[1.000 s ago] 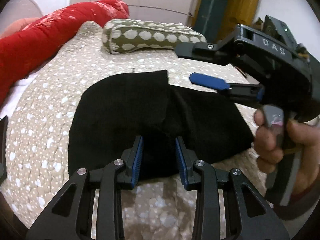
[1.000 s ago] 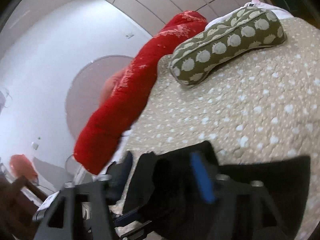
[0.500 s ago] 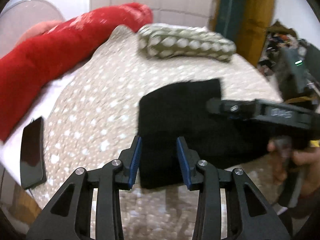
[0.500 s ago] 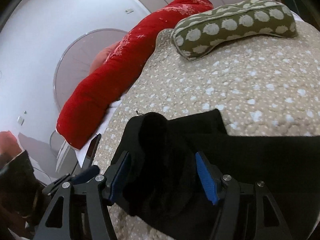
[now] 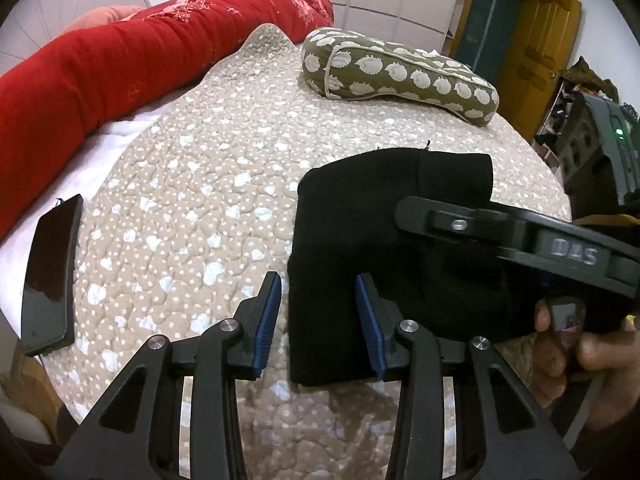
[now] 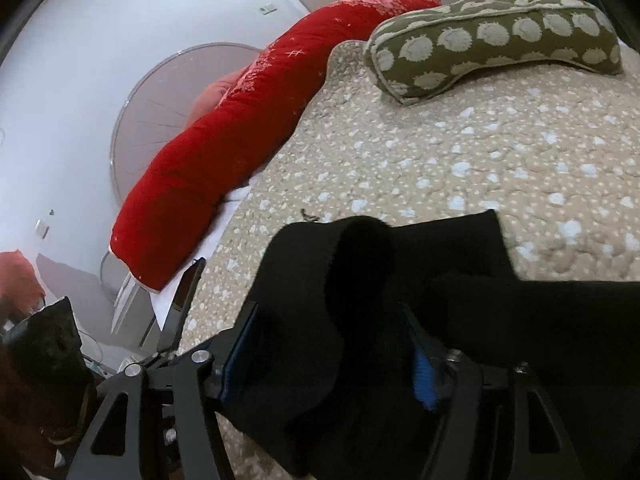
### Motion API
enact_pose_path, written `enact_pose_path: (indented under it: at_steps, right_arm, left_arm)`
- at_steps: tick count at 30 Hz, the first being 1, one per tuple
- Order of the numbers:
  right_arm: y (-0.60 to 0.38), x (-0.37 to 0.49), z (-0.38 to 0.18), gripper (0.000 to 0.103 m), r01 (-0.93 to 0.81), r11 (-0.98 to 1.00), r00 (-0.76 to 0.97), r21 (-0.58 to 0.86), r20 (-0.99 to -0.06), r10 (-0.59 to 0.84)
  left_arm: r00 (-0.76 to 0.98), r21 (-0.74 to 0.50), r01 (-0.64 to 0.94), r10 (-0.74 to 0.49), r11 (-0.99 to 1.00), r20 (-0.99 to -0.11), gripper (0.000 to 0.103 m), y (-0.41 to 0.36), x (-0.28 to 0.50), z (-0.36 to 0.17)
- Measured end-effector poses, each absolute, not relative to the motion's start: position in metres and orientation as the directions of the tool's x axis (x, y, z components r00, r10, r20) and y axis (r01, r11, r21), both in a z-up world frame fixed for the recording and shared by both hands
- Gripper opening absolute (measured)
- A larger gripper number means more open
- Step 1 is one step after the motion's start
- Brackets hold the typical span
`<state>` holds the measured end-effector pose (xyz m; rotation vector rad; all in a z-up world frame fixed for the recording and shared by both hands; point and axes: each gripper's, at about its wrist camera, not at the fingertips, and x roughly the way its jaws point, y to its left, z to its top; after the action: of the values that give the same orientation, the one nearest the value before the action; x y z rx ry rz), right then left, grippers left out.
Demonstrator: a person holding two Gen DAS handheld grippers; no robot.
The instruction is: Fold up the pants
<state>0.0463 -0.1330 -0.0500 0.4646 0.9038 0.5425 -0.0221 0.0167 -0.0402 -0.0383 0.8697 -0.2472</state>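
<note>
The pants lie on the bed as a compact black bundle, already folded small. The left gripper hovers with jaws spread and empty; the bundle's near corner sits between its fingertips, untouched as far as I can tell. The right gripper has its jaws spread wide around a raised hump of cloth that fills the gap between them; whether the pads press it I cannot tell. To finish well, I judge the right should lay that hump flat ahead of its jaws, while the left steadies the corner so the edges stay square. The phone lies well left of the left jaws.
</note>
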Motion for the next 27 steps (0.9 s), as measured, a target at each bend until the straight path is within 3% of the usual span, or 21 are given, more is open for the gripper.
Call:
enact_pose_path:
  at_steps: [6,16,22,27]
  right_arm:
    - [-0.127,0.044,-0.044,0.017,-0.275,0.76,0.514,0.589,-0.577,0.634]
    - [-0.131,0.019,-0.009,0.012,-0.335,0.785,0.583,0.521,-0.54,0.607]
    - [-0.173,0.001,0.011,0.012,-0.291,0.793,0.645,0.535,-0.503,0.576]
    - [-0.218,-0.015,0.019,0.012,-0.205,0.84,0.692,0.503,-0.533,0.488]
  left_arm:
    - [0.617,-0.132,0.199,-0.229,0.971,-0.753,0.038,0.016,-0.023,-0.038]
    - [0.638,-0.14,0.224,-0.254,0.964,-0.727,0.038,0.012,-0.037,-0.012]
    - [0.657,-0.177,0.222,-0.281,0.959,-0.699,0.038,0.012,-0.037,0.007]
    - [0.645,-0.163,0.232,-0.277,0.959,-0.713,0.038,-0.007,-0.026,0.007]
